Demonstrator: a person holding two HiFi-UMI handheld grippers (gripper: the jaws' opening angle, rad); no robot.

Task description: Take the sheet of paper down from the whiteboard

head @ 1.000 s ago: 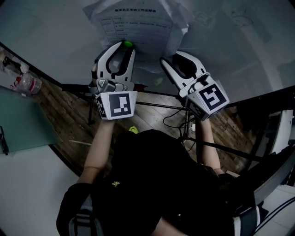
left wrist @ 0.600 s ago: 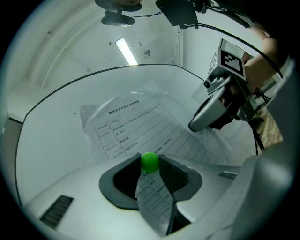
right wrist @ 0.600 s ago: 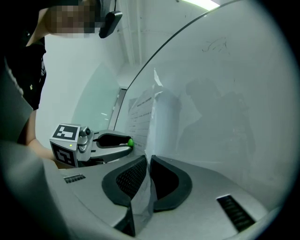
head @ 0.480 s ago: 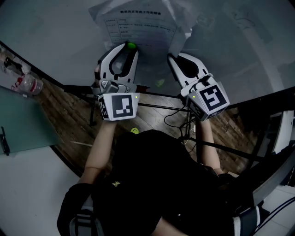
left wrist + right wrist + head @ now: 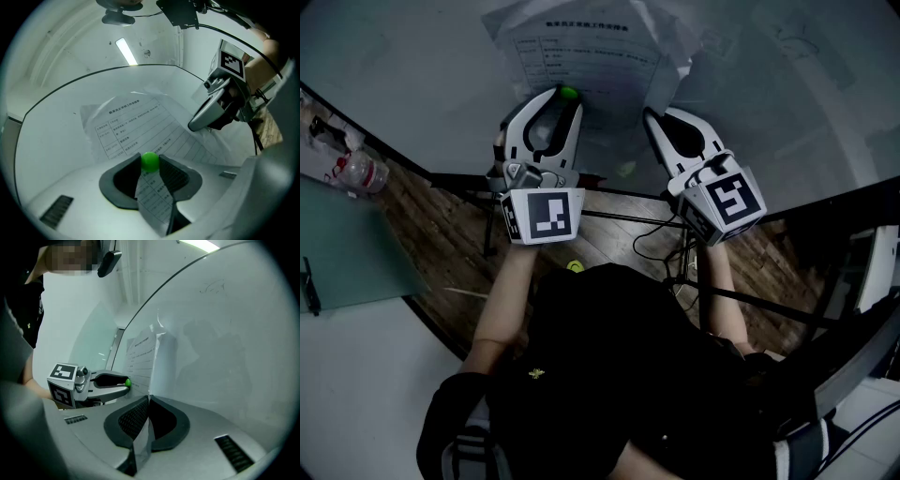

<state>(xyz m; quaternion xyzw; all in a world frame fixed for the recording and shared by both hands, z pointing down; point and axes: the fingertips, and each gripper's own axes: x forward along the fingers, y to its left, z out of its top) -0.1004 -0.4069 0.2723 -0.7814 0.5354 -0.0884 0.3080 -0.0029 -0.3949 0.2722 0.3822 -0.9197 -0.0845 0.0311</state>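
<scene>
A printed sheet of paper (image 5: 581,56) hangs on the whiteboard (image 5: 412,66), its right side lifted off the board. My left gripper (image 5: 565,94) is shut on a small green magnet (image 5: 150,161) at the sheet's lower edge, and a strip of the paper (image 5: 131,126) runs between its pads too. My right gripper (image 5: 649,114) is at the sheet's lower right edge. Its jaws are closing, and in the right gripper view (image 5: 148,399) the pads pinch the paper (image 5: 143,357) edge-on.
A plastic bottle (image 5: 358,171) lies on a ledge at the left above a green panel (image 5: 337,248). Below the board run its stand bars and cables (image 5: 652,239) over a wooden floor, with a small yellow-green object (image 5: 571,265) on it.
The right gripper's jaws went from wide open to pinched on the paper's right edge, shifting slightly toward the board. The left gripper kept its hold on the magnet.
</scene>
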